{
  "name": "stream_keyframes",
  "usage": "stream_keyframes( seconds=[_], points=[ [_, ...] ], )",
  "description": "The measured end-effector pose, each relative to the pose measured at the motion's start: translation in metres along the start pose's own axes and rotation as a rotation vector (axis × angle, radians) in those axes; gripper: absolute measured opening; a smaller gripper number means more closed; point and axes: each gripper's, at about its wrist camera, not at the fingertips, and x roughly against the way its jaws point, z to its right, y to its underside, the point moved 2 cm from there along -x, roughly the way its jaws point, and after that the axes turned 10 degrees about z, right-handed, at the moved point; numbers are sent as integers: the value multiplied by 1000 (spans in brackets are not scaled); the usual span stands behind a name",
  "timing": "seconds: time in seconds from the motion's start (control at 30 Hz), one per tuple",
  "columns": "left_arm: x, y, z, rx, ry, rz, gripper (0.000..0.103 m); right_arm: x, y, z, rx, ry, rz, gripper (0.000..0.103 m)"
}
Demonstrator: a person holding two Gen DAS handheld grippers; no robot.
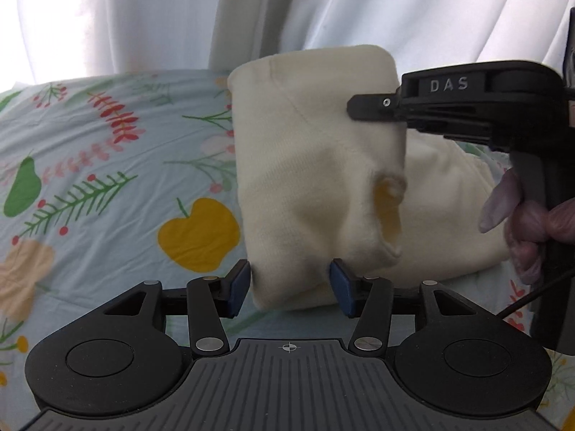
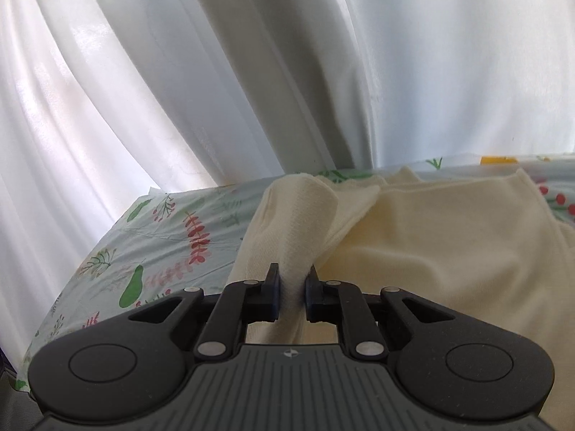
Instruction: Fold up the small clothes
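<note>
Now we have the cream garment (image 1: 316,151) lifted off the bed (image 1: 107,165), its raised fold upright. Our right gripper (image 2: 291,292) pinches an upper edge; the left gripper (image 1: 291,287) stands open, the lower corner between its fingers (image 1: 240,287), nearest for regrasping.

A white, sheer pleated curtain (image 2: 179,72) hung across the whole back of the room, from nine o'clock round to three o'clock, with daylight glowing through its folds, brightest toward nine o'clock. Below it, a pale blue cotton bedsheet printed with green pears, yellow apples and red-leafed sprigs (image 1: 107,165) covered the bed, spreading from the curtain's foot toward six o'clock, softly and evenly lit.
</note>
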Motion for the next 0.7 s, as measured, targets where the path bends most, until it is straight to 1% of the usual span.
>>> stream_keyframes(
  seconds=[0.1,0.17,0.23,0.27,0.33,0.4,0.47,0.53,0.57,0.63,0.67,0.7],
  points=[
    [-7,-2,8,6,14,-1,56,19,-10,7,13,31,41,11],
    [-9,-1,12,5,23,-19,56,32,-14,16,39,84,63,11],
    [-13,1,13,14,51,-46,56,41,-17,30,52,130,73,11],
    [-13,2,14,16,58,-53,53,46,-17,42,50,165,72,11],
    [-13,3,14,13,79,-59,54,52,-15,63,50,238,57,11],
    [-11,1,14,25,112,-60,54,54,-9,82,46,294,21,12],
    [-9,-2,16,30,134,-54,54,53,1,95,29,319,-22,12],
    [-10,-3,18,19,129,-47,54,48,8,103,-1,307,-70,14],
    [-11,-2,18,15,122,-51,54,46,11,107,-37,290,-82,19],
    [-15,-2,18,27,120,-62,54,44,11,113,-104,268,-78,29],
    [-16,-2,18,32,123,-66,54,44,12,117,-155,242,-80,37],
    [-16,-1,18,36,122,-69,54,42,11,121,-199,222,-75,42]
  ],
)
